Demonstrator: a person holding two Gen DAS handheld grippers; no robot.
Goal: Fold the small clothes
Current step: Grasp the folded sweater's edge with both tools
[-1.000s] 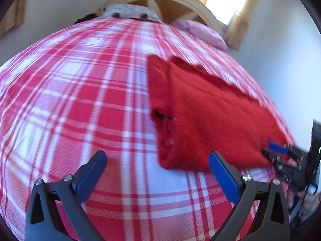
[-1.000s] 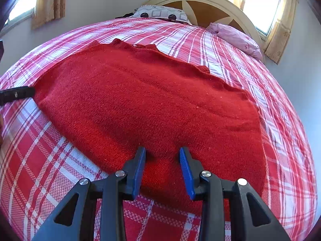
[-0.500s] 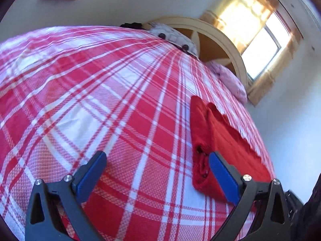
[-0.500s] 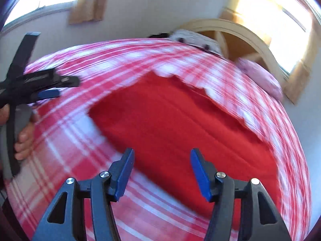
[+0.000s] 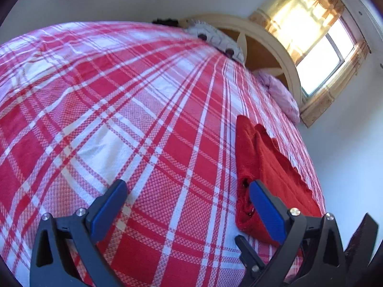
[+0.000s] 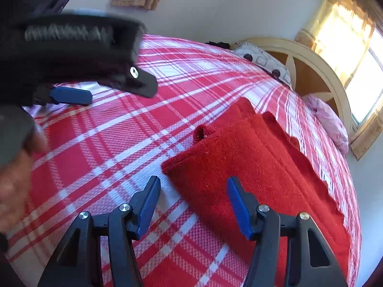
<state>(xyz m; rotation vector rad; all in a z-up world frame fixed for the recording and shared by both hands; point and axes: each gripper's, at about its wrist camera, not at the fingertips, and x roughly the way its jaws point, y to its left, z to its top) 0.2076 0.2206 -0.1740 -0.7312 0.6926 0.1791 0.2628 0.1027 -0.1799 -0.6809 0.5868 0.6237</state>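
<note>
A folded red knit garment [image 6: 258, 167] lies flat on the red-and-white plaid bedspread [image 6: 119, 148]. In the left wrist view it [image 5: 268, 167] lies at the right, its folded edge facing the camera. My left gripper [image 5: 186, 203] is open and empty above bare bedspread, its right finger in front of the garment's near corner. My right gripper [image 6: 191, 201] is open and empty, hovering over the garment's near left corner. The left gripper also shows in the right wrist view [image 6: 71, 95], held in a hand at the far left.
A curved wooden headboard [image 5: 275, 45] with a patterned pillow [image 5: 215, 40] and a pink pillow [image 5: 282, 95] stands at the far end. A bright window [image 5: 323, 47] is on the right wall. The bed's right edge [image 6: 356, 191] runs beside the garment.
My right gripper opened, let go of the garment and drew back toward its near left corner. My left gripper swung left and away from the garment, staying open.
</note>
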